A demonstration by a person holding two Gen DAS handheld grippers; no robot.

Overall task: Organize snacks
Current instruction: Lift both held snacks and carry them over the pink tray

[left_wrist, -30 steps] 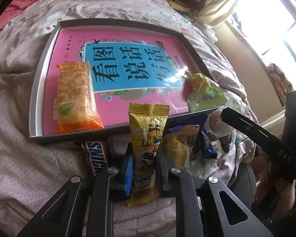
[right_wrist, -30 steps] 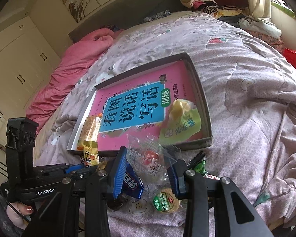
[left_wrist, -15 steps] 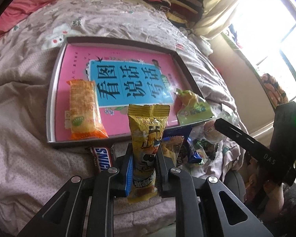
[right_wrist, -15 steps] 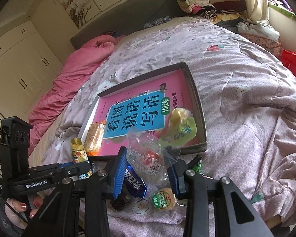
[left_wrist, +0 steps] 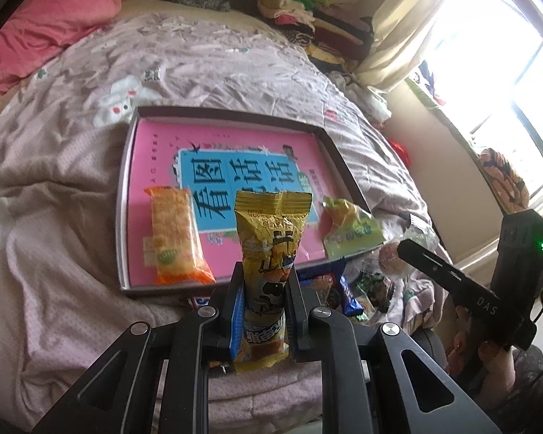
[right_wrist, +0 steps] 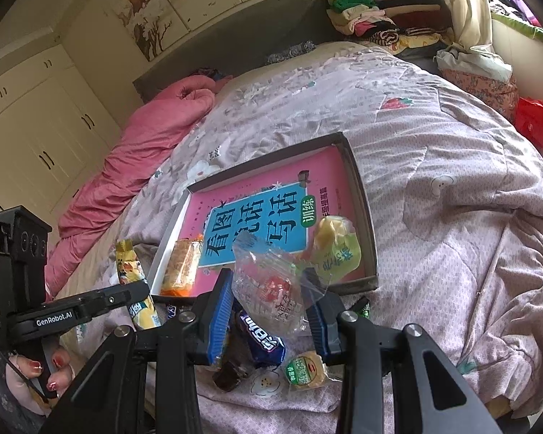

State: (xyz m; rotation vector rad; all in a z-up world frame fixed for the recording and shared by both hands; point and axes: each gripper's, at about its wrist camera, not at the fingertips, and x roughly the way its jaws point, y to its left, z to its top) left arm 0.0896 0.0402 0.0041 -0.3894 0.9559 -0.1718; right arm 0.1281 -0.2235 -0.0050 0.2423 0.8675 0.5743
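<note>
Left gripper [left_wrist: 262, 300] is clamped on the yellow snack packet [left_wrist: 269, 253] w/ its long axis upright, crimped top up, just short of the tray [left_wrist: 125, 195]. Right gripper [right_wrist: 268, 307] pinches a clear wrapped snack [right_wrist: 271, 289] at mid-body. Both look light, crinkly, slippery (squeeze gently, contents prob. crushable), so grip mid-pack.

Pink blanket [left_wrist: 43, 32], folded clothes [right_wrist: 373, 14]

One tray [left_wrist: 123, 195], roughly eight snacks [left_wrist: 266, 249]
</note>
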